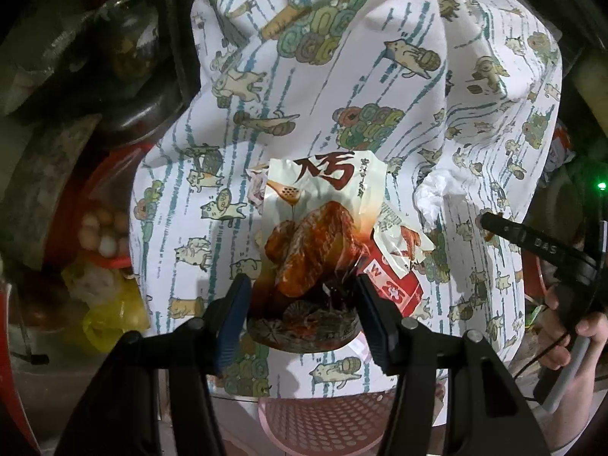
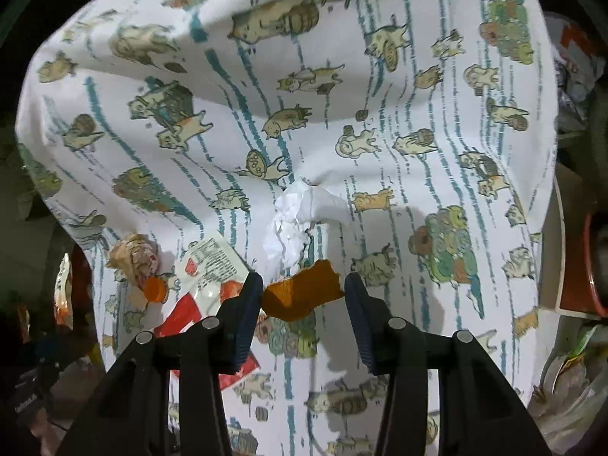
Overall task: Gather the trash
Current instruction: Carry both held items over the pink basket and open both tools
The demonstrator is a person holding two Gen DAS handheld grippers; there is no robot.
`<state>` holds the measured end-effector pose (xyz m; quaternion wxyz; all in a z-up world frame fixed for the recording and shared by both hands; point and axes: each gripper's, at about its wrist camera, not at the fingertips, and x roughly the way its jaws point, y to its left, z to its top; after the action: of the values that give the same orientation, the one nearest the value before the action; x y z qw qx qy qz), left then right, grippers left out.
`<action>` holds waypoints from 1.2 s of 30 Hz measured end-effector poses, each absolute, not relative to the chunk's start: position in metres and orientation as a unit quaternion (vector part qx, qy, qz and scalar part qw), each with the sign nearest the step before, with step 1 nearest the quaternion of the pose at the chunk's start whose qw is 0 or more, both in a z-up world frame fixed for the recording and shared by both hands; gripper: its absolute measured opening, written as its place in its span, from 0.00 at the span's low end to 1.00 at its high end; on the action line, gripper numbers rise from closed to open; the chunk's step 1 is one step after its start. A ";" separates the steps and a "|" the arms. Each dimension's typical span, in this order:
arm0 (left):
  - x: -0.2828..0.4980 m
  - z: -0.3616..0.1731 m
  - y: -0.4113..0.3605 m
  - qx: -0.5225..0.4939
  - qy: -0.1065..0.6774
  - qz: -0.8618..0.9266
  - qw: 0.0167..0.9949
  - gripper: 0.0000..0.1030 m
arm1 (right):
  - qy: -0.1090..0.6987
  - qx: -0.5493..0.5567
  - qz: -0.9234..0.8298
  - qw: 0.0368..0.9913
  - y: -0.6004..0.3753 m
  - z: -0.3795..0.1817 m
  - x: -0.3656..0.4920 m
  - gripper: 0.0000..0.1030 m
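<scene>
Cat-print tablecloth [image 2: 380, 121] underneath, left gripper [image 1: 302, 300] pinching a chicken snack wrapper [image 1: 315, 235] above it, right gripper [image 2: 304, 292] clamping what looks like orange peel [image 2: 302, 292], crumpled tissue [image 2: 300, 224] just beyond.

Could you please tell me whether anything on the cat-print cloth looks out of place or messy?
Yes: litter. A crumpled white tissue, a red-and-white wrapper and a crumpled wrapper scrap lie loose on the tablecloth.

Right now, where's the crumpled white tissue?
On the cat-print cloth: right wrist view centre, just above the orange peel in the right gripper, right of the printed wrapper.
</scene>
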<state>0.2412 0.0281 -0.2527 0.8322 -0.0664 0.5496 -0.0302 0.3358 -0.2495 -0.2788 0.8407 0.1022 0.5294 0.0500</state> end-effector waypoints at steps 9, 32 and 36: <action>0.201 -0.205 0.024 -0.081 0.515 -0.033 0.853 0.52 | 0.488 0.101 0.096 0.862 -0.239 -0.222 0.278 0.46; 0.112 -0.223 0.000 -0.050 0.516 -0.049 0.854 0.52 | 0.478 0.129 0.177 0.851 -0.214 -0.198 0.155 0.46; 0.116 -0.249 -0.002 -0.068 0.554 -0.067 0.827 0.52 | 0.505 0.146 0.189 0.830 -0.210 -0.220 0.164 0.46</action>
<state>0.1159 -0.0018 -0.2488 0.8268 -0.0680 0.5543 -0.0674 0.1638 -0.2102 -0.2200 0.8296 0.1455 0.5048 0.1892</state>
